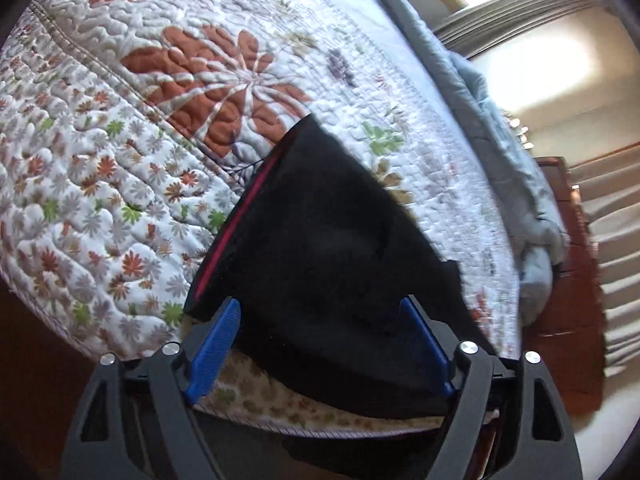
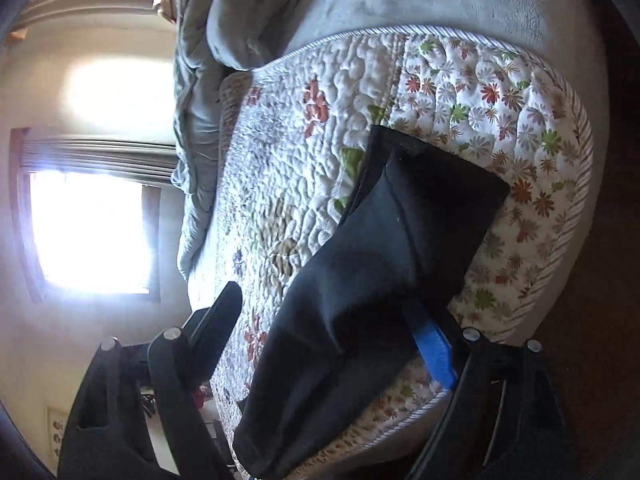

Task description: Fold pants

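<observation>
On the near corner of the bed, the black pants (image 1: pixel 320 232) are lying in a folded, layered stack on the floral quilt (image 1: pixel 120 160), a thin red stripe (image 1: pixel 244 216) running along one edge. From the right wrist view the pants (image 2: pixel 380 260) are showing at least one fold already made, an upper layer resting over a longer one that is trailing off the quilt's (image 2: pixel 500 100) edge. The left gripper (image 1: pixel 320 308) is standing spread, its blue pads (image 1: pixel 218 344) flanking the cloth without pinching it. The right gripper (image 2: pixel 324 300) is likewise spread wide, one blue pad (image 2: pixel 434 350) lying partly under the fabric, the other finger clear of it. Judging by the hanging portion, a further fold and some squaring up are probably remaining. Beyond the quilt, a grey blanket (image 2: pixel 224 20) is bunching toward a bright window (image 2: pixel 92 232).
</observation>
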Demonstrator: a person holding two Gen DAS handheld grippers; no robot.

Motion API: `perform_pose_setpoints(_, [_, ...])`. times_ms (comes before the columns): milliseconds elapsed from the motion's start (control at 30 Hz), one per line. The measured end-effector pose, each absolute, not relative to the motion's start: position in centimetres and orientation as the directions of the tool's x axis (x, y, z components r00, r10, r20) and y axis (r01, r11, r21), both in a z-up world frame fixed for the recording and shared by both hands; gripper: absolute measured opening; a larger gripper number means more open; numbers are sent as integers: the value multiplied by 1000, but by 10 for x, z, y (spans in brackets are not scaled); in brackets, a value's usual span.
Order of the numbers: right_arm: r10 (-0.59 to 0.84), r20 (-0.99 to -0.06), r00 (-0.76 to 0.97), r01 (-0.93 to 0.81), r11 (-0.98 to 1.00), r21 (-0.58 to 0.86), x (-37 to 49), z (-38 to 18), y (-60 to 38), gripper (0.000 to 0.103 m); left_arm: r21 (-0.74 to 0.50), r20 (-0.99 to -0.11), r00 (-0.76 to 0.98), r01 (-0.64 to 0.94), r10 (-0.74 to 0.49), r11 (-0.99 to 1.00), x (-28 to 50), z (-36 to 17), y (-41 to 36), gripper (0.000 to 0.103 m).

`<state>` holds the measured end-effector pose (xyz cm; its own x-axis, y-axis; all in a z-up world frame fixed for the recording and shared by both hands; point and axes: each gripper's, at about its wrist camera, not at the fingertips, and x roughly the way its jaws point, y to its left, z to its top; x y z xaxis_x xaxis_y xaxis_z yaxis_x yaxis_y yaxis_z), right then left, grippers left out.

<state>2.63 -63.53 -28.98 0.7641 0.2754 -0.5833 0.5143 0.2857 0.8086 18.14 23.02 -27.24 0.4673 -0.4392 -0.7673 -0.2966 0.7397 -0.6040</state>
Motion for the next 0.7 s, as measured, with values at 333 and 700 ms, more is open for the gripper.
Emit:
perform_pose_setpoints(333, [272,-695,665,558,438,705,90,-274,-649,7,-434,-884,341,-344,-320,832,193,-277,229,19])
perform_pose_setpoints(700, [256,-738,624,572,494,655,63,-312,-675,7,-456,-888,235,-336,-395,824,204,-288,235,13])
